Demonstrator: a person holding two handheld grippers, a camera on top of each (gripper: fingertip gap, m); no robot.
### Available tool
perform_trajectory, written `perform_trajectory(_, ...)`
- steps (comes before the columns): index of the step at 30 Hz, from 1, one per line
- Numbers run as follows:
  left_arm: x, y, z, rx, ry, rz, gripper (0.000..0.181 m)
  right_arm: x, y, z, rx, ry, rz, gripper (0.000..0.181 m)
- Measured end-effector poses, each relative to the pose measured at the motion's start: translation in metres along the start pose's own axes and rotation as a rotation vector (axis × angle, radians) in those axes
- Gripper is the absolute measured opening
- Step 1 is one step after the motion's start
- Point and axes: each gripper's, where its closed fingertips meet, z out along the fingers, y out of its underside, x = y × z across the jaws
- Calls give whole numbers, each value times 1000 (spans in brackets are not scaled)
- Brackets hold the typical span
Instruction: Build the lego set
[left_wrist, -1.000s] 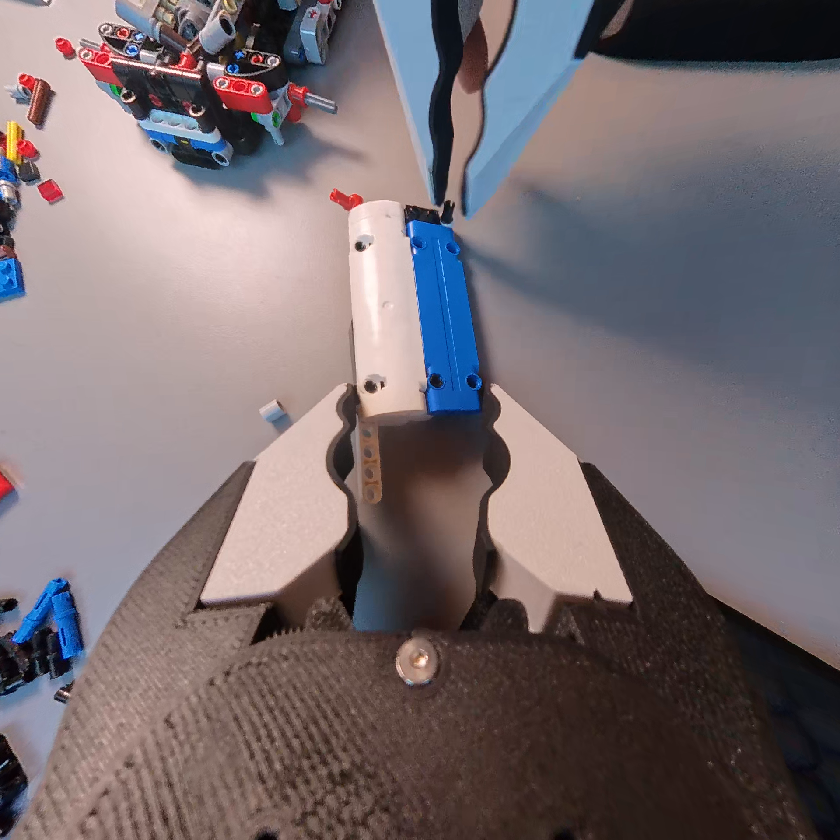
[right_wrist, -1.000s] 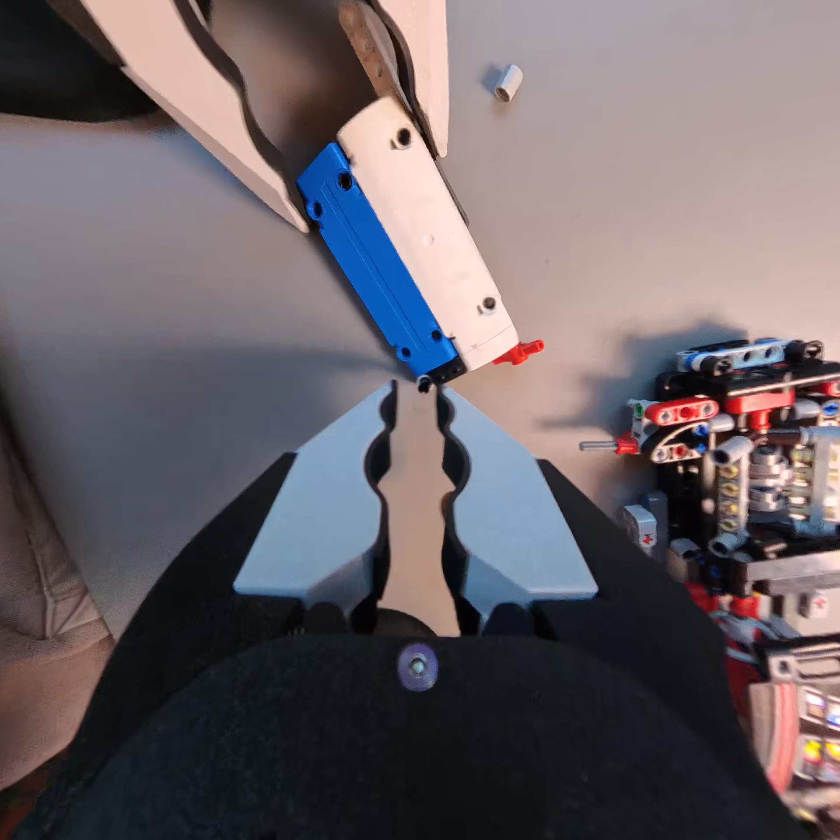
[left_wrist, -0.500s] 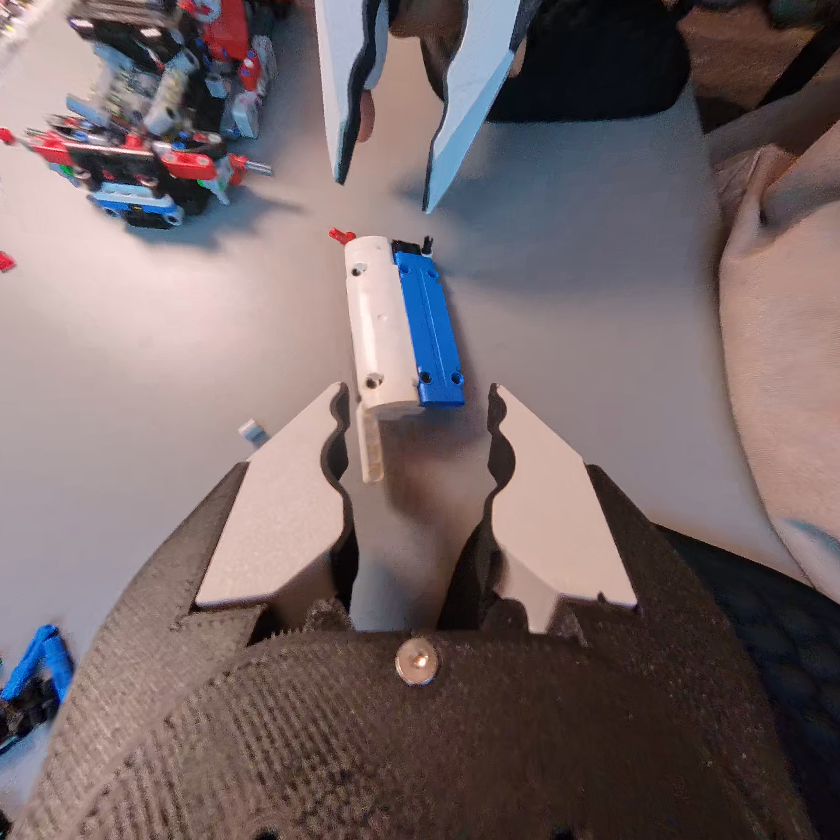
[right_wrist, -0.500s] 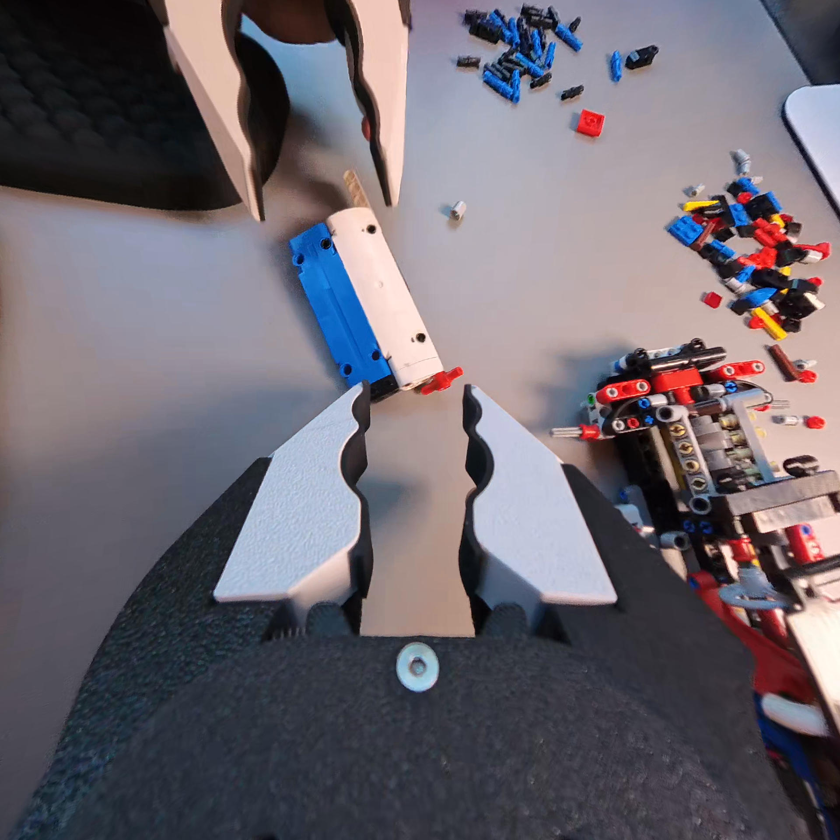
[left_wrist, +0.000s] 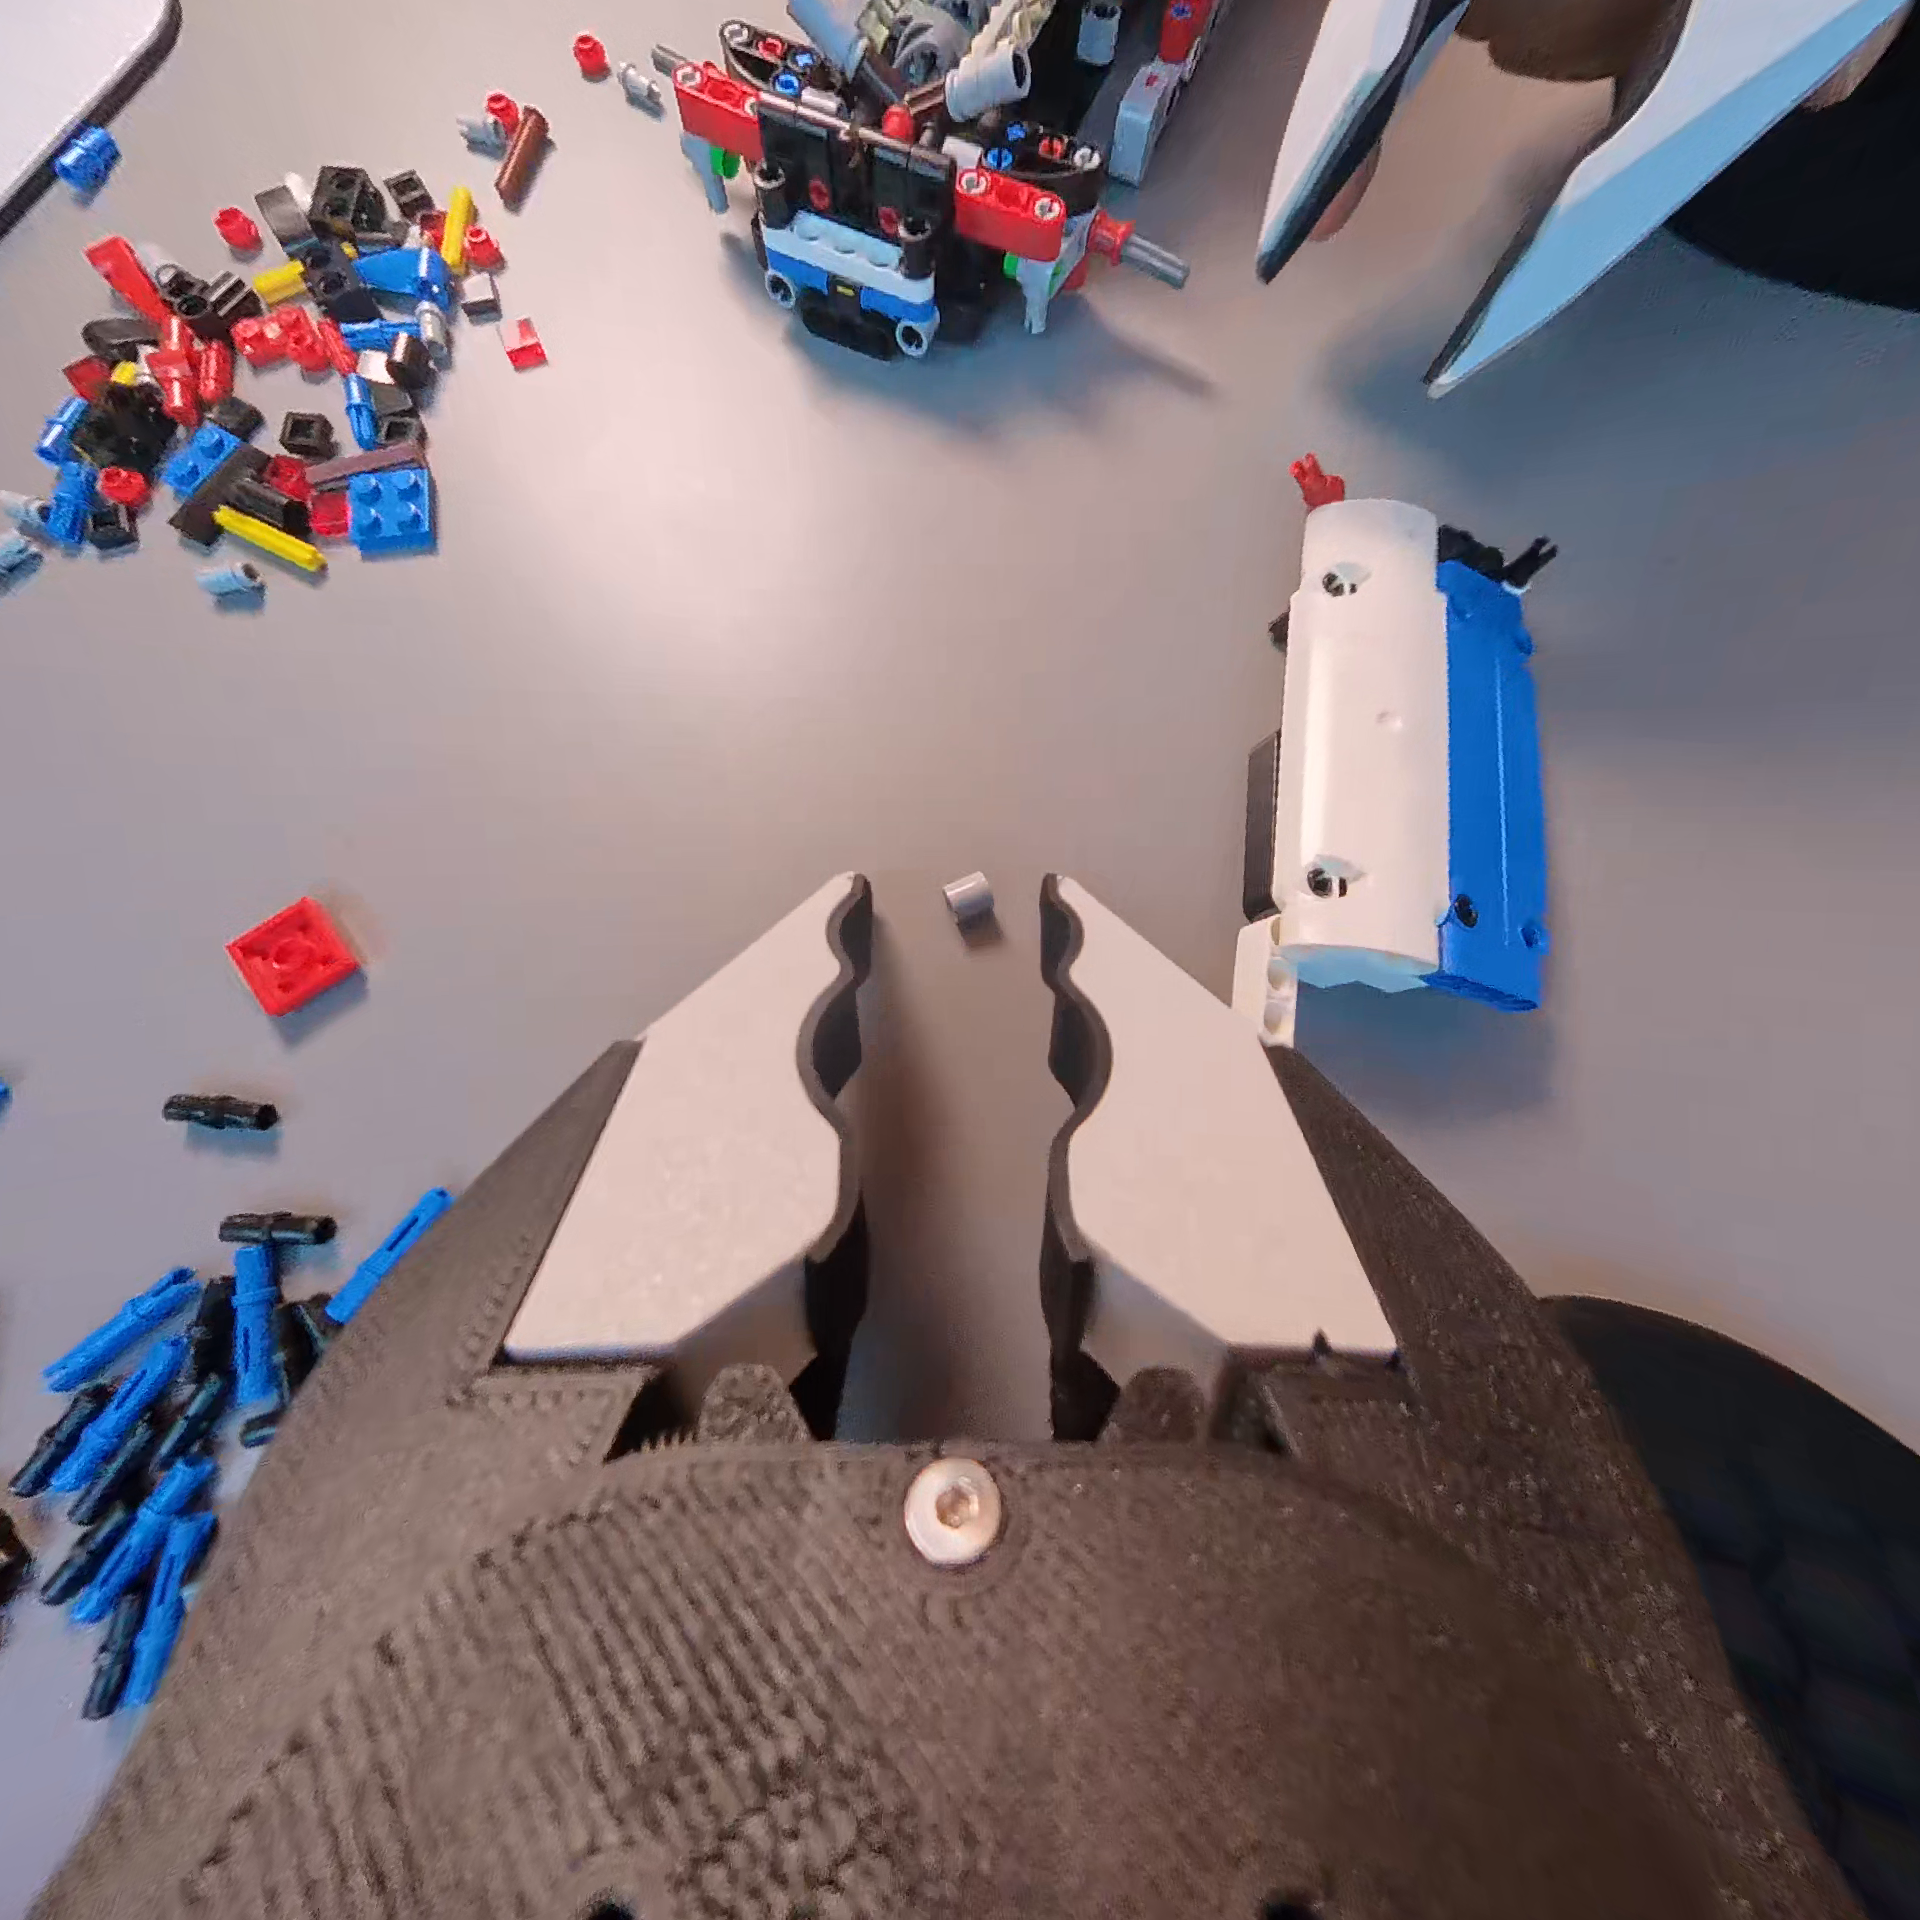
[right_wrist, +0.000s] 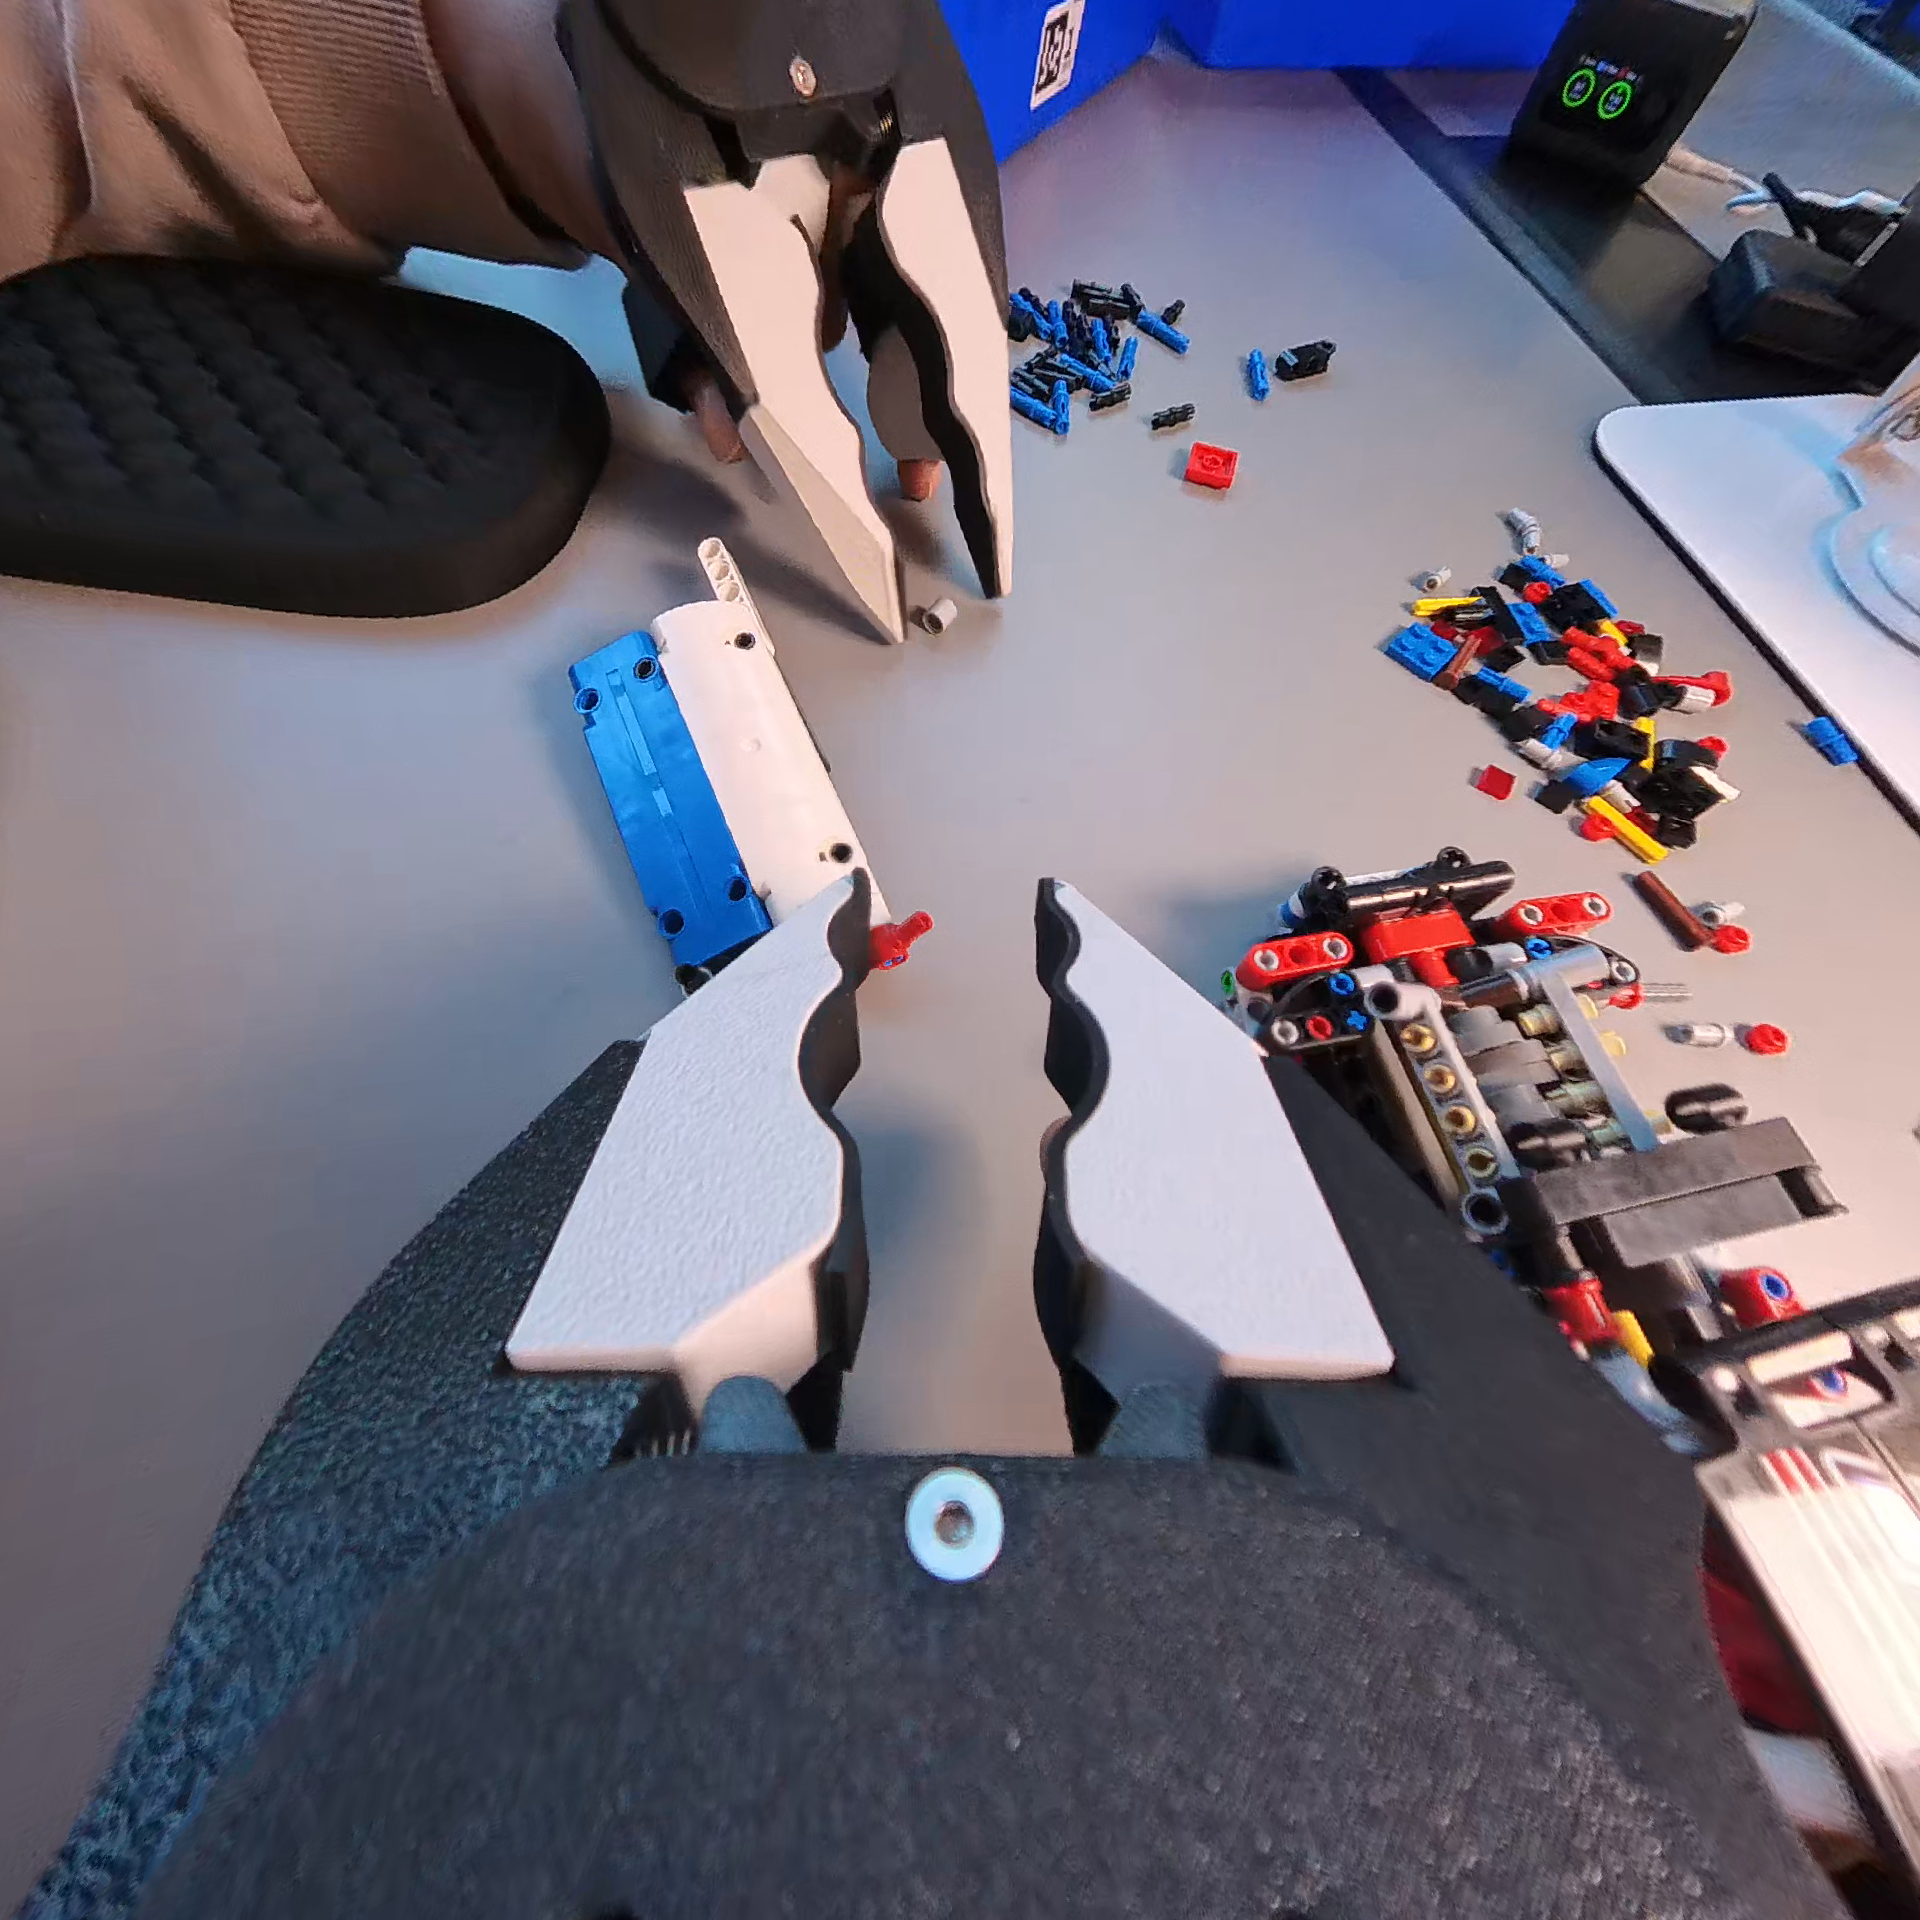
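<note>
1. Blue and black connector pins (left_wrist: 145, 1455) lay heaped at the far left of the left wrist view, with a lone black pin (left_wrist: 220, 1113) and a flat red square plate (left_wrist: 294, 954) just beyond them on the grey table (left_wrist: 675, 727).
2. Mixed red, black, blue and yellow loose pieces (left_wrist: 260, 364) were scattered farther back on the left.
3. Centrally, the left gripper (left_wrist: 954, 896) stood spread and empty, its tips on either side of a small grey bush (left_wrist: 970, 902) lying on the table, not touching it.
4. Behind, the partly built red-and-black chassis (left_wrist: 894, 197) sat well apart from the gripper.
5. To the right lay the white-and-blue panel assembly (left_wrist: 1392, 769), flat on the table, a red pin (left_wrist: 1315, 480) at its far end and a pale beam (left_wrist: 1273, 982) poking out at its near end, beside the left gripper's right finger.
6. At the upper right, the right gripper (left_wrist: 1351, 332) hung above the table.
7. From the right wrist view, the right gripper (right_wrist: 951, 899) was spread and held nothing; its left finger (right_wrist: 727, 1091) covered the near corner of the panel assembly (right_wrist: 717, 790).
8. A black cushioned pad (right_wrist: 260, 436) lay at that view's upper left and a white tray's (right_wrist: 1714, 520) corner at the right edge.
</note>
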Motion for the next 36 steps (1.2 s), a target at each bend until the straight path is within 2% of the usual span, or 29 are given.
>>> perform_trajectory(4, 6, -1, 3, -29, 3, 43, 7, 1, 0, -7, 32, 14, 3, 26)
perform_trajectory(7, 3, -2, 2, -38, -17, 31, 6, 3, -4, -11, 63, 36, 6, 24)
perform_trajectory(9, 9, -16, -2, 42, 32, -16, 6, 3, -10, -13, 90, 59, -17, 23)
perform_trajectory(14, 51, -84, -28, 345, 382, -249, 6, -10, -43, -19, 209, 113, -171, 19)
perform_trajectory(17, 74, -103, -32, 432, 588, -384, 6, -22, -63, -22, 278, 142, -281, 15)
perform_trajectory(19, 85, -106, -32, 457, 697, -458, 5, -30, -68, -20, 281, 135, -311, 17)
perform_trajectory(22, 93, -106, -33, 472, 771, -505, 5, -37, -66, -13, 266, 126, -334, 16)
perform_trajectory(36, 92, -103, -33, 484, 812, -542, 5, -40, -66, -9, 270, 102, -338, 8)
